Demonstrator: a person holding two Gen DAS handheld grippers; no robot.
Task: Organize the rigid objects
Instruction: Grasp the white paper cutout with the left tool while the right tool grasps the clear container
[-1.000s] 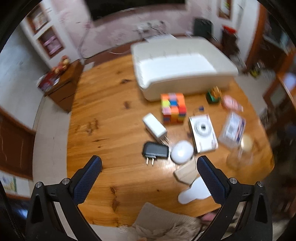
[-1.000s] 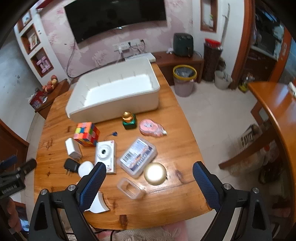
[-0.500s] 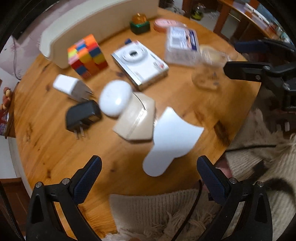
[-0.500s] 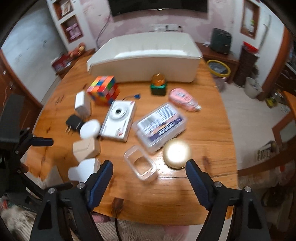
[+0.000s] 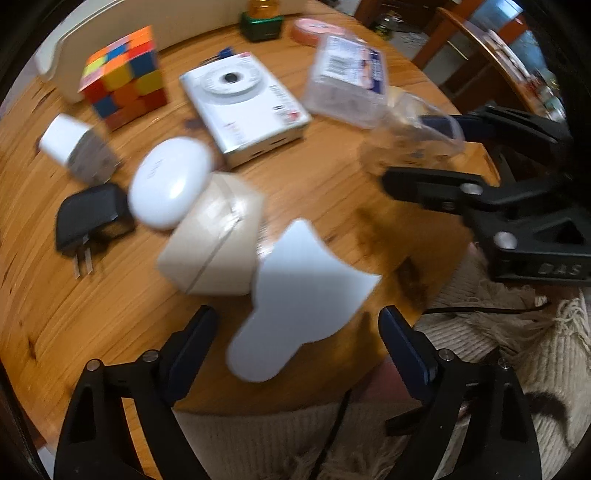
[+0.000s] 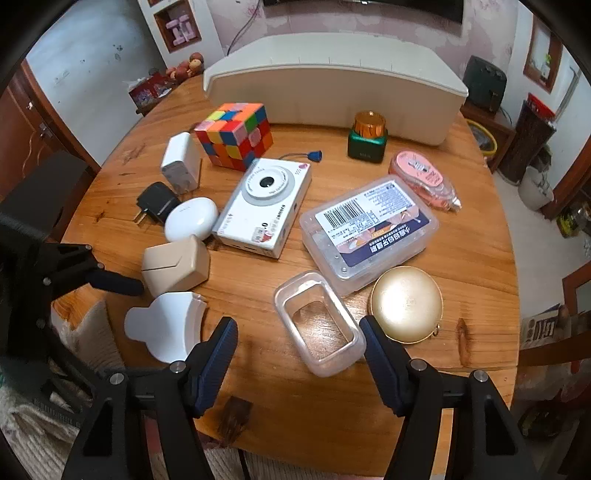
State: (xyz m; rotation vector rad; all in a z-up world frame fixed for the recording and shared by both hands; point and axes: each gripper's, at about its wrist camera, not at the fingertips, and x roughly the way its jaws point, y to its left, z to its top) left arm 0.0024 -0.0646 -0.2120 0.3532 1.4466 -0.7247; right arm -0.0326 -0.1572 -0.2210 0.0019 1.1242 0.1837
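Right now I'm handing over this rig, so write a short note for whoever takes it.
Left hand-held gripper: open, jaws just closing in around the flat white piece, not gripping.
Right hand-held gripper: open, jaws just closing in around the clear empty case, not gripping.
White bin sits at the table's far side; its inside is hidden.
Done: nothing visibly stowed.
Left: cube, camera, chargers and the rest lie loose on the table.

Round wooden table (image 6: pixel 461 236); pink patterned wall (image 6: pixel 487 22); dark TV (image 6: pixel 362 3); pale tiled floor (image 6: pixel 532 236); yellow-rimmed bin (image 6: pixel 480 138).
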